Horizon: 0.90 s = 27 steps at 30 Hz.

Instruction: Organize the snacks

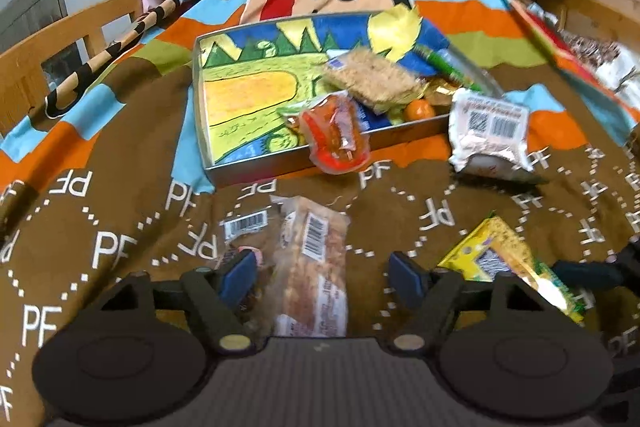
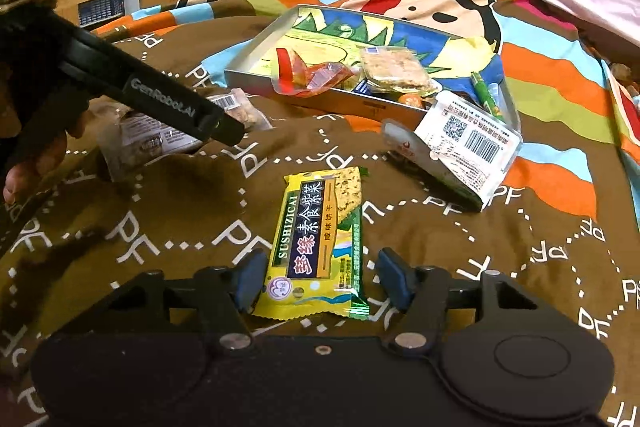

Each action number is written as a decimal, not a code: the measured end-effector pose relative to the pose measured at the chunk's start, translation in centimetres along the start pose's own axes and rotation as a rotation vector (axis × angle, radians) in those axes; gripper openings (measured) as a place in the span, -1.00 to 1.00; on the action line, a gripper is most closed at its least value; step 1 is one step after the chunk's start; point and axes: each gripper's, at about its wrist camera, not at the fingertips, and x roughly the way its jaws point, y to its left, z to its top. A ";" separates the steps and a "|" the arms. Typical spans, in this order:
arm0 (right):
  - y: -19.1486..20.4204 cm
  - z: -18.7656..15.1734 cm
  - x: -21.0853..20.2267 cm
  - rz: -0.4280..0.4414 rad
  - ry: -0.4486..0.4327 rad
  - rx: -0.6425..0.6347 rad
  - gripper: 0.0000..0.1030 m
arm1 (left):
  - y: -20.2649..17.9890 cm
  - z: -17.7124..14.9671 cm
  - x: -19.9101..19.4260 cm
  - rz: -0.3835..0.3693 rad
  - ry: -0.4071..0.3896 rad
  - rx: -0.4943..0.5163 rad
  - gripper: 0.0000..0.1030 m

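Left gripper [image 1: 324, 273] open astride one clear-wrapped pastry [image 1: 314, 267] lying lengthwise away on the bedspread [image 1: 120, 227], right gripper [image 2: 320, 279] open around one yellow cracker packet [image 2: 320, 247], long axis pointing toward one tray [image 2: 256, 63] holding several snacks

Trays [image 1: 256, 173]: one
Yellow packets [image 2: 320, 247]: one
White packets [image 2: 468, 143]: one
Clear bar packets [image 1: 316, 267]: two
Red packets [image 1: 336, 135]: one
Grippers [image 2: 318, 279]: two
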 end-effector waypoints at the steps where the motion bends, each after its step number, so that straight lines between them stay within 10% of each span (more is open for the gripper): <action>1: -0.1 0.1 0.2 0.002 -0.002 0.001 0.25 | 0.0 0.1 0.2 0.004 0.007 0.004 0.38; 12: 0.1 0.8 2.1 0.004 -0.011 -0.040 0.14 | -2.6 0.3 1.6 0.103 0.055 0.231 0.26; 27: -1.3 0.7 1.5 -0.019 -0.011 -0.001 -0.01 | -3.6 0.4 -0.3 0.063 -0.016 0.249 0.05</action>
